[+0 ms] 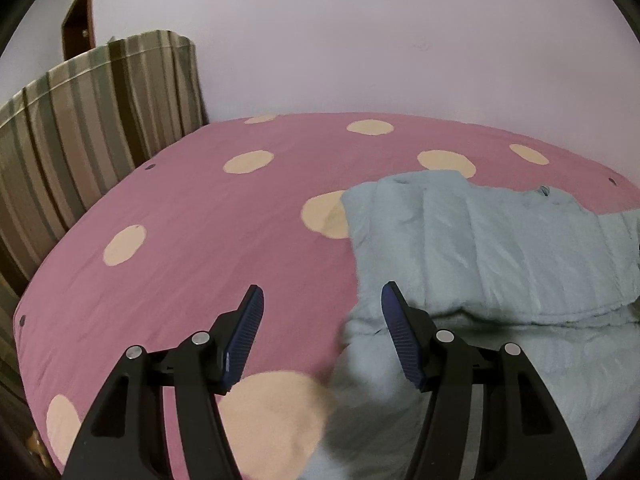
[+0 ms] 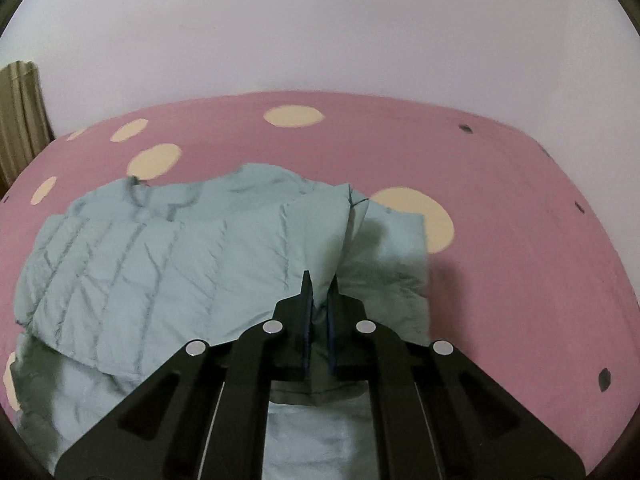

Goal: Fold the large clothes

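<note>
1. Handling the pale blue quilted jacket [image 2: 160, 264] calls for allowance for a soft, padded, light garment; it lies crumpled on the bed, on a pink bedsheet [image 1: 200, 240] with cream dots; it will likely sag and drape from any single hold.
2. Right gripper [image 2: 320, 292]: jaws together, clamped on a raised fold of the jacket; the cloth peaks upward between them; the shell looks smooth, so a shallow pinch may slip.
3. Left gripper [image 1: 322, 296]: jaws apart, holding nothing; one finger sits over the jacket's edge, the other over bare sheet.
4. Recommended hold: take a hem, seam or corner, deep in the jaws; quilting lines offer natural fold axes.
5. Risk: padding springs back; a fold may reopen unless pressed flat.
6. Surroundings: a striped curtain [image 1: 100, 120] stands well apart.
</note>
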Action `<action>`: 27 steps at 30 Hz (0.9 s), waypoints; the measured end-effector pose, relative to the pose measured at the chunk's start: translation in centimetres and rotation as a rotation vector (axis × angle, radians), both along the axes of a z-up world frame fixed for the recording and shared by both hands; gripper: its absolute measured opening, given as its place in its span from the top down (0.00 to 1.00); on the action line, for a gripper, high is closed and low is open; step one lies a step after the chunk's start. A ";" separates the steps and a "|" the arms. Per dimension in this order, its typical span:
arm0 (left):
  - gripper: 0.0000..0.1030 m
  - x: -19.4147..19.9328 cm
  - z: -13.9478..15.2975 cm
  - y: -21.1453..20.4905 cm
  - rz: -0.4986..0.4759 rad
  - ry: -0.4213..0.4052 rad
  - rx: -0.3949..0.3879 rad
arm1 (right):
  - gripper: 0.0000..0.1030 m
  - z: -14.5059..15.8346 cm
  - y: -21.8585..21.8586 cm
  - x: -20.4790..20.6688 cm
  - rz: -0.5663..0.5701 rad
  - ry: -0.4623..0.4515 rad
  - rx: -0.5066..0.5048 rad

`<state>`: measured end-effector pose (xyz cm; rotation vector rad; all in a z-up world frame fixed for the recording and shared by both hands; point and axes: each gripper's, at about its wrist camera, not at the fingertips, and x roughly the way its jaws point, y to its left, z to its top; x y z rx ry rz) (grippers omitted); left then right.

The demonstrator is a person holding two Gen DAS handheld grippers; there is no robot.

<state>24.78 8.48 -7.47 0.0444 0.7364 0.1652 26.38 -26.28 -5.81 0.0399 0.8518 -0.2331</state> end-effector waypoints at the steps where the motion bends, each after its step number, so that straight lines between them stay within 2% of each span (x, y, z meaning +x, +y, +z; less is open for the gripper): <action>1: 0.41 0.6 -0.2 -0.4 -0.009 0.008 -0.005 | 0.94 -0.4 -0.5 0.2 -0.008 0.010 -0.005; 7: 0.41 3.2 -1.8 -2.0 -0.014 0.052 0.033 | 0.93 -4.5 -3.1 1.1 -0.036 0.101 0.005; 12: 0.41 4.8 -4.3 -2.4 -0.008 0.109 0.078 | 0.91 -6.5 -3.0 1.0 -0.022 0.120 -0.015; 15: 0.41 5.1 -5.3 -2.0 -0.004 0.135 0.072 | 0.91 -6.9 -3.0 1.0 -0.020 0.114 -0.010; 20: 0.41 4.7 -4.5 -1.8 0.000 0.123 0.069 | 0.86 -6.4 -3.0 0.9 -0.009 0.113 -0.015; 23: 0.41 4.1 -2.5 -1.5 0.007 0.072 0.045 | 0.67 -4.7 -2.9 0.1 -0.008 0.081 -0.015; 27: 0.41 5.0 0.1 -1.8 -0.003 0.004 0.026 | 0.62 -1.2 -2.6 -0.3 -0.014 -0.015 -0.003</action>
